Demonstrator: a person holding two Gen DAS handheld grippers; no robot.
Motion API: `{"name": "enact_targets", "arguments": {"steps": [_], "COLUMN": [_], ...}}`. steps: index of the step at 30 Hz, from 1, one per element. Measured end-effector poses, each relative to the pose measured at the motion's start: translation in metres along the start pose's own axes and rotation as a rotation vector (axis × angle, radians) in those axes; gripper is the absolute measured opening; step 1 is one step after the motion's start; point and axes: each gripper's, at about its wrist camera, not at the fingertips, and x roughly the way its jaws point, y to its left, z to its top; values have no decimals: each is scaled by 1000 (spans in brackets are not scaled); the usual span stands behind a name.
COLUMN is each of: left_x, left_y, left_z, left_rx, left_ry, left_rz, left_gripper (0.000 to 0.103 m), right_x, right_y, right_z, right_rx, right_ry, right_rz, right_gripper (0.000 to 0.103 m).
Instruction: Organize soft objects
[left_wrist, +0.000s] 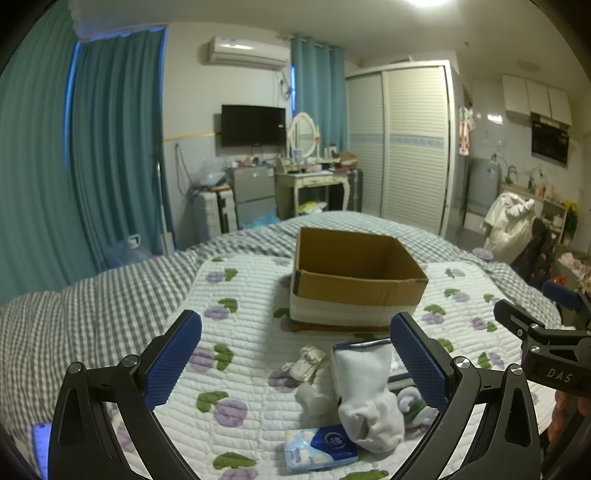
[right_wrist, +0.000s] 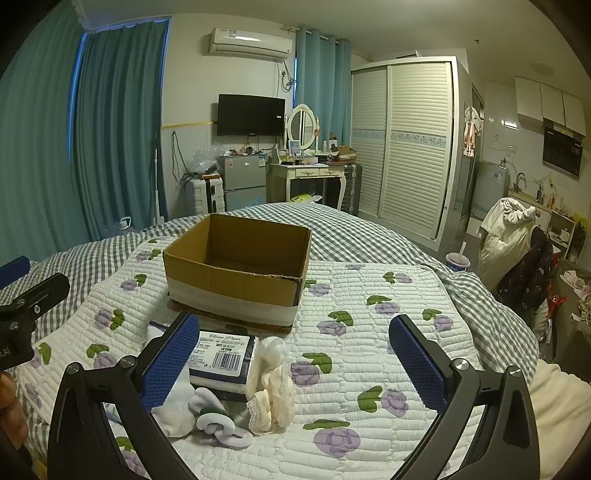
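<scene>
Jaws on both tools stand wide apart and hold nothing. The left gripper (left_wrist: 295, 354) hovers over the near pile: a white sock (left_wrist: 369, 398) stands between its fingers, a small cream sock (left_wrist: 304, 363) lies just left of that, and a tissue pack (left_wrist: 319, 448) lies nearest. The right gripper (right_wrist: 293, 354) hangs over the same heap from the other side, with a lacy cream bundle (right_wrist: 271, 384) between its fingers, a purple-and-white sock roll (right_wrist: 218, 421) to the near left, and a labelled pack (right_wrist: 221, 354) just behind.

Beyond the pile the box (left_wrist: 354, 277) sits open and looks empty, on the quilt (right_wrist: 369, 332).

The risk I see is crowding. The items touch or overlap, so a closing pinch could catch two at once or drag a neighbour. Limp fabric may slip from the pads on the way to the box. With both tools over one heap, they could also knock together.
</scene>
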Motion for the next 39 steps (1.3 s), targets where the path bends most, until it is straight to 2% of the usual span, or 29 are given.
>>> {"name": "enact_targets", "arguments": {"steps": [39], "left_x": [-1], "left_y": [1], "left_z": [-3], "left_rx": [-5], "left_ry": [0], "left_rz": [1], "left_gripper": [103], "right_x": [1], "right_y": [2], "right_z": [-3], "right_rx": [-3], "right_ry": [5], "right_rz": [2], "right_gripper": [103]}}
